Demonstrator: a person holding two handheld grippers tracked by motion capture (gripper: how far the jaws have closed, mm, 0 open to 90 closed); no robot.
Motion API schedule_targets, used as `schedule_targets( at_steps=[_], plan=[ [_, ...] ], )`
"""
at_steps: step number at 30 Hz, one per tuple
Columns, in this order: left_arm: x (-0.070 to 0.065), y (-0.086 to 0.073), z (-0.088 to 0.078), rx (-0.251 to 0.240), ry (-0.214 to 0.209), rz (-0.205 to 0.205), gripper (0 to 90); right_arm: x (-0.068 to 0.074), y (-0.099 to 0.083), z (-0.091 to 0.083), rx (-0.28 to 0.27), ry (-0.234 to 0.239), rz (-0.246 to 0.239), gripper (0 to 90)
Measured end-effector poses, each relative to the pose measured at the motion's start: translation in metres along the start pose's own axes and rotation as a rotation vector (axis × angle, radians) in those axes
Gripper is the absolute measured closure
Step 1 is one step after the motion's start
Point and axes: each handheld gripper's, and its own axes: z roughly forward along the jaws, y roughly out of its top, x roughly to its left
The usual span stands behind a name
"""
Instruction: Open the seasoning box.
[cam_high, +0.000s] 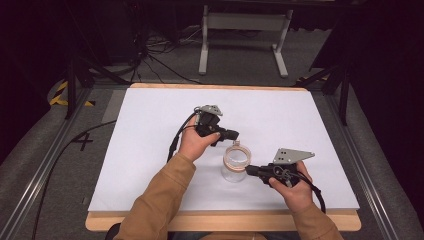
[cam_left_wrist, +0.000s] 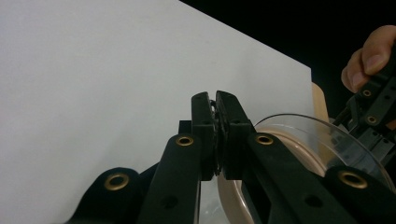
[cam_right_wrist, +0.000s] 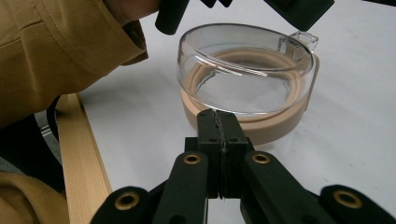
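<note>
A: Where is the clear round glass jar with the tan ring?
B: Mid-front of the white surface, open room all around, wooden edge near.
A: The left hand-held gripper?
B: Jaws closed, empty, at the rim.
A: The right hand-held gripper?
B: Also closed, empty, just beside the jar

Container cut off by right edge, behind jaws.

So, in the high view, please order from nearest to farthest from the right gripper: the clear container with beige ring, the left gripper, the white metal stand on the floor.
Measured from the right gripper:
1. Clear container with beige ring, just beside its tips.
2. Left gripper, behind the container.
3. White metal stand, on the floor beyond the table.
</note>
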Motion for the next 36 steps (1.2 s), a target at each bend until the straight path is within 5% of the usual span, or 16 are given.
schedule_targets(
  at_steps=[12,22,36],
  plan=[
    [-0.014,-0.002,-0.037,-0.028,0.123,0.045,81.2,-0.004,0.005,-0.002,-0.026,0.012,-0.022,89.9],
    [-0.025,-0.014,-0.074,-0.04,0.18,0.039,80.4,-0.012,0.018,-0.005,-0.062,0.021,-0.044,90.0],
    [-0.038,-0.029,-0.106,-0.017,0.167,0.012,72.9,-0.024,0.032,-0.004,-0.105,0.036,-0.053,89.9]
  ],
)
